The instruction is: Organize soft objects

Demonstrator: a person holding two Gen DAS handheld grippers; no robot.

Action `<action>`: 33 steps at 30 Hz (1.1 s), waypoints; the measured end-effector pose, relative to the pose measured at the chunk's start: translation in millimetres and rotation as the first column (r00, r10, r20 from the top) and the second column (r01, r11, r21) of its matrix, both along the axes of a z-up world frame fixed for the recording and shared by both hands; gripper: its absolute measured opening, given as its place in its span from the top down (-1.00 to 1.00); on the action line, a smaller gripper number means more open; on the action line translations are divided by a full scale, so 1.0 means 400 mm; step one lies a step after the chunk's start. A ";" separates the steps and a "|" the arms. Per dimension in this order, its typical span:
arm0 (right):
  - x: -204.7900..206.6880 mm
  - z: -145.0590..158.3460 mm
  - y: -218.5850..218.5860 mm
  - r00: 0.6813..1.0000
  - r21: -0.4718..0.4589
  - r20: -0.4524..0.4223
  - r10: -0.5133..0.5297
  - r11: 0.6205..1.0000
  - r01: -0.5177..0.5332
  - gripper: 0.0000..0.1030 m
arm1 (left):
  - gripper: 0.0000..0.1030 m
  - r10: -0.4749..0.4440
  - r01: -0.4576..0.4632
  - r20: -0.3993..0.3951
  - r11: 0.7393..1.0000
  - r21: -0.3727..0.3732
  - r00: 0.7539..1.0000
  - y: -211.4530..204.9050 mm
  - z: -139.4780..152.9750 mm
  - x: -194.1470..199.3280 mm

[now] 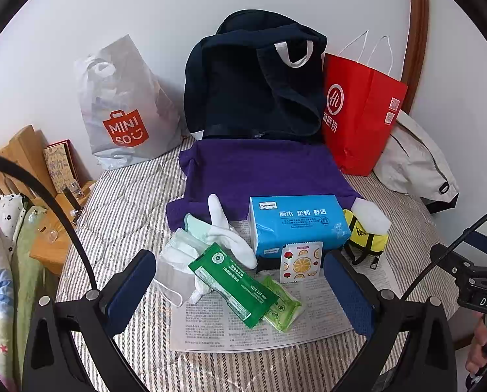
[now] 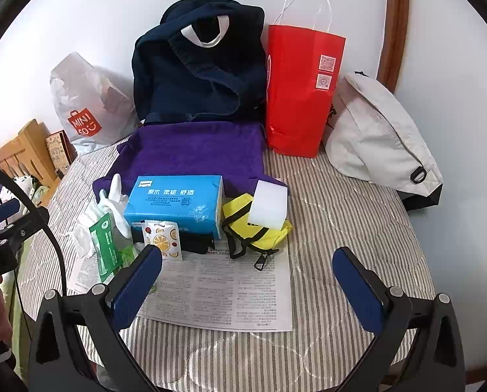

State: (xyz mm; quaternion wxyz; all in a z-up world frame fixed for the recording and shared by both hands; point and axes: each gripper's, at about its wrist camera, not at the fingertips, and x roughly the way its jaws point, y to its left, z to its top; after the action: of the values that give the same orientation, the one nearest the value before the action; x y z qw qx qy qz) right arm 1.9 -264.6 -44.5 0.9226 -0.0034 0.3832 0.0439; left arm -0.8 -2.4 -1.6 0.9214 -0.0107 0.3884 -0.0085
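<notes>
A pile of soft things lies on a newspaper (image 1: 243, 323) on the striped bed. It holds a blue tissue pack (image 1: 295, 222), white gloves (image 1: 227, 235), a face mask (image 1: 174, 271), green wipe packets (image 1: 233, 284), a fruit-print sachet (image 1: 300, 263), a yellow pouch (image 1: 367, 238) and a white sponge (image 2: 269, 204). A purple towel (image 1: 259, 170) lies behind them. A dark navy bag (image 1: 253, 81) stands open at the wall. My left gripper (image 1: 240, 289) is open above the green packets. My right gripper (image 2: 246, 281) is open over the newspaper (image 2: 223, 290).
A grey Miniso bag (image 1: 125, 111), a red paper bag (image 1: 361, 111) and a light grey backpack (image 2: 377, 134) stand along the wall. A wooden headboard and shelf (image 1: 34, 163) with small items is at the left. Bedding hangs at the far left.
</notes>
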 end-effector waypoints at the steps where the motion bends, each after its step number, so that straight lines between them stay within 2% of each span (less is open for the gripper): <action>1: 0.001 0.001 0.001 1.000 0.001 -0.001 0.001 1.000 -0.001 -0.99 | -1.00 0.000 0.000 0.000 1.000 -0.001 1.000 0.001 0.001 0.000; 33: 0.005 0.001 0.016 1.000 -0.009 -0.002 0.008 1.000 -0.008 -0.99 | -1.00 0.010 -0.010 0.007 1.000 -0.014 1.000 0.011 -0.002 -0.003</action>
State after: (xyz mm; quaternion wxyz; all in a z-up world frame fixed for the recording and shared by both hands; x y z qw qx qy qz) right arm 4.0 -258.1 -44.0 0.9220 -0.0090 0.3844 0.0456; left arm -2.1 1.9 -2.4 0.9227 -0.0191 0.3850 -0.0068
